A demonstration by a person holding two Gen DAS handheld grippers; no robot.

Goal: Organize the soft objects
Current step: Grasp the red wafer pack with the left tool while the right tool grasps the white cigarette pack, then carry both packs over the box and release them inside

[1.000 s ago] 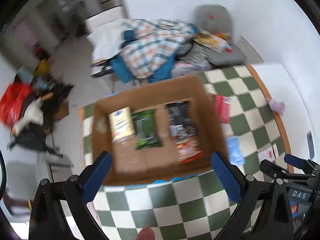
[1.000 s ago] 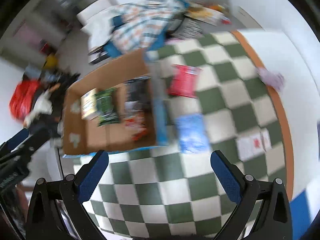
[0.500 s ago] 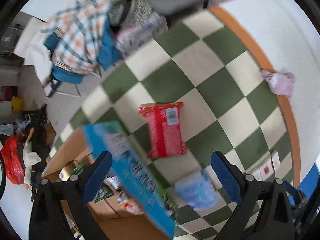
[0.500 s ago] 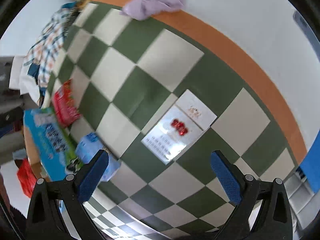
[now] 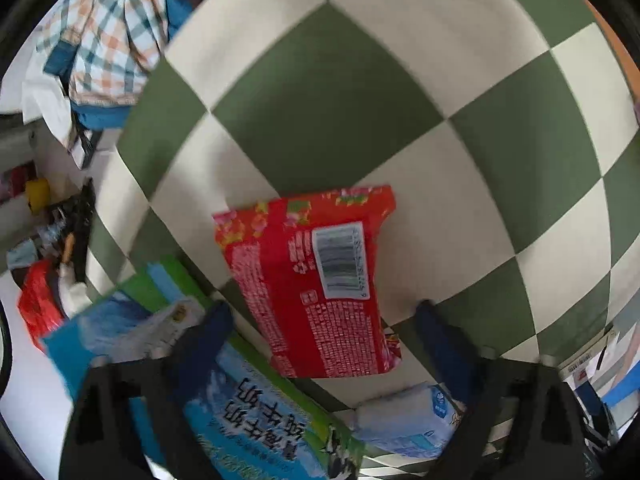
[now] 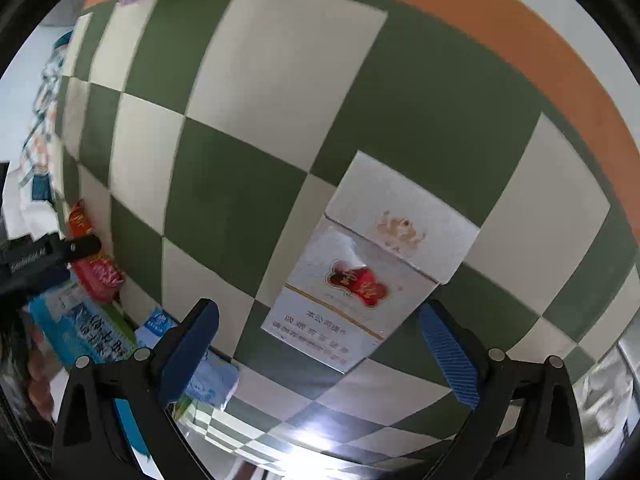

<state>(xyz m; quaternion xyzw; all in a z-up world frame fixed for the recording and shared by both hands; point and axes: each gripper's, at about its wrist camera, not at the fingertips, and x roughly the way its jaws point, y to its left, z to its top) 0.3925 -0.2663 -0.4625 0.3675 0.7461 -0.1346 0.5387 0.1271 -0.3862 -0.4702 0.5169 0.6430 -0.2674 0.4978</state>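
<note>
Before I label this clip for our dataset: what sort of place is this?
Probably a lived-in home room. A table with a green-and-white checked cloth holds a red snack packet and a white carton; checked clothes are piled beyond it.

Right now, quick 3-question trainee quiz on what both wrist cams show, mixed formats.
1. True or false: the flat red plastic snack packet lies with its barcode side up on the green-and-cream checkered tablecloth.
2. Multiple choice: between the fingers of the right gripper lies
A. a purple cloth
B. a flat white carton with a red emblem
C. a cardboard box
3. Fill in: the left gripper, its jaws closing, has the lower end of the red packet between its fingers, but the pads do not yet ____ it.

Key: 1 true; 2 B; 3 press.
</note>
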